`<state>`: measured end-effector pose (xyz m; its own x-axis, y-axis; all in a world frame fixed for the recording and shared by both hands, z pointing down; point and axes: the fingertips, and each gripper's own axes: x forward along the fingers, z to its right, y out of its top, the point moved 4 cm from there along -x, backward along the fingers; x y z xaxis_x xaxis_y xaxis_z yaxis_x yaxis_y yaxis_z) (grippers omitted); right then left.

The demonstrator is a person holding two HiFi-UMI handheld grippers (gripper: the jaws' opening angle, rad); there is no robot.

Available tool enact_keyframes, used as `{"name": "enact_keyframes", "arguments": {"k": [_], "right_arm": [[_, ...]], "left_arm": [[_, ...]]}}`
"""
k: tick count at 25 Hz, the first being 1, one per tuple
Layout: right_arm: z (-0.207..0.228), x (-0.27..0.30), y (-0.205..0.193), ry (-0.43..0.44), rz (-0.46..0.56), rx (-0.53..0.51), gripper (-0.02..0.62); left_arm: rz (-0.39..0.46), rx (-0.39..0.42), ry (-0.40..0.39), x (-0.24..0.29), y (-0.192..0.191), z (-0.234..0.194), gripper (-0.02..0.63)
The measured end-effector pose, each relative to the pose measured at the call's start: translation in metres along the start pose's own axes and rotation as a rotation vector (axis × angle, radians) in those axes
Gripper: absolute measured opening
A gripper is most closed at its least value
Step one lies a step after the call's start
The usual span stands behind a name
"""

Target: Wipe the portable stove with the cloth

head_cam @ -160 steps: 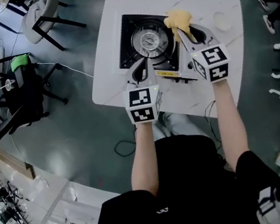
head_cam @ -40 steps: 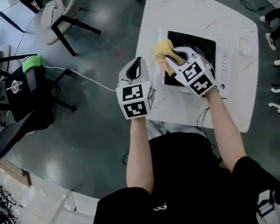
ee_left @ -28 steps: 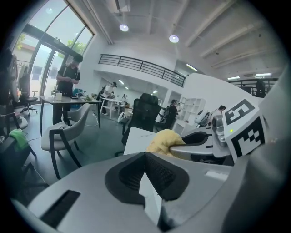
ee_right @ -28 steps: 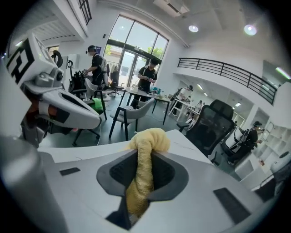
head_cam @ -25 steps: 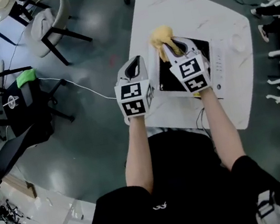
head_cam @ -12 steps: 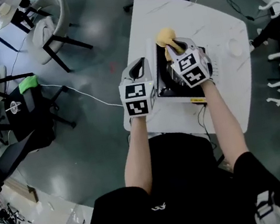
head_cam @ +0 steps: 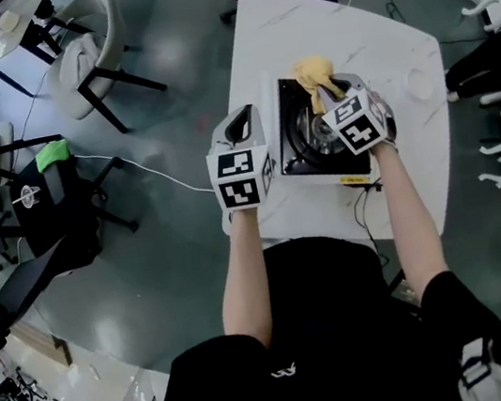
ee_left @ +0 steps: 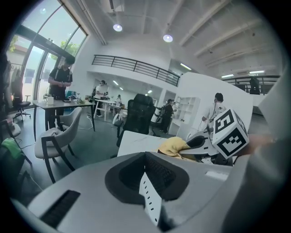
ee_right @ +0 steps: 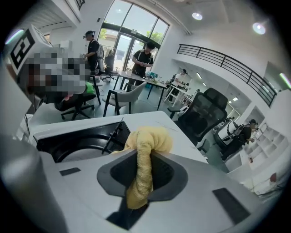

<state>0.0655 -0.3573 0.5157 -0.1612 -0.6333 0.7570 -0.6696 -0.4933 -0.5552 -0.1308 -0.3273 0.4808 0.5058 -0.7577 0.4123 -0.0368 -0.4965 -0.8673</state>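
Open-plan office all around, grey floor, chairs (head_cam: 84, 56) scattered about, and right under me a white tabletop (head_cam: 373, 22) with the portable stove (head_cam: 304, 152) sitting on it, burner ring (head_cam: 310, 132) up.

My right hand-held gripper (head_cam: 336, 95) is clamped on the yellow cloth (head_cam: 314, 70). In the right gripper view a twisted tail of the cloth (ee_right: 148, 141) runs down between the jaws and the bunch bulges out beyond the tips. That bunch sits at the far edge of the stove's black top, but I can't tell whether it presses on the surface.

My left hand-held gripper (head_cam: 243, 127) is just beside the stove's left side, at the tabletop edge. The left gripper view shows its jaws drawn together, with nothing I can make out between them.

I judge we're mid-wipe, working the back rim. Next I'd want the cloth bunch pressed flat and dragged across the black top and around the burner. The grip has to stay firm so the tail doesn't slip, and the left gripper could steady the stove body.

As for writing, there are only the black-and-white square markers on the gripper cubes. A small yellow label (head_cam: 354, 179) on the stove's near edge is too small to read.
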Motion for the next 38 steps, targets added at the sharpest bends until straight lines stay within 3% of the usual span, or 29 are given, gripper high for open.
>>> {"name": "enact_keyframes", "arguments": {"k": [10, 20, 22, 25, 31, 34, 38], "right_arm": [[0.014, -0.015, -0.024, -0.039, -0.067, 0.038, 0.046], [0.033, -0.031, -0.034, -0.152, -0.099, 0.13, 0.051], [0.04, -0.034, -0.034, -0.211, -0.106, 0.119, 0.051], [0.055, -0.047, -0.039, -0.366, -0.114, 0.036, 0.049], [0.092, -0.086, -0.06, -0.526, -0.046, 0.074, 0.049], [0.104, -0.093, -0.078, -0.528, -0.059, 0.041, 0.049], [0.112, -0.084, -0.096, -0.466, -0.032, -0.036, 0.049]], "left_arm": [[-0.003, -0.011, -0.021, 0.001, 0.0, 0.003, -0.002], [-0.001, -0.057, 0.012, -0.011, -0.003, -0.019, 0.0], [0.004, -0.06, 0.01, -0.013, -0.002, -0.022, 0.0], [0.021, -0.064, -0.003, -0.015, 0.0, -0.021, 0.0], [0.007, -0.046, -0.037, -0.013, 0.001, -0.01, -0.001], [0.003, -0.033, -0.065, -0.009, 0.004, 0.007, -0.001], [0.0, 0.013, -0.109, -0.006, 0.008, 0.037, 0.0]]}}
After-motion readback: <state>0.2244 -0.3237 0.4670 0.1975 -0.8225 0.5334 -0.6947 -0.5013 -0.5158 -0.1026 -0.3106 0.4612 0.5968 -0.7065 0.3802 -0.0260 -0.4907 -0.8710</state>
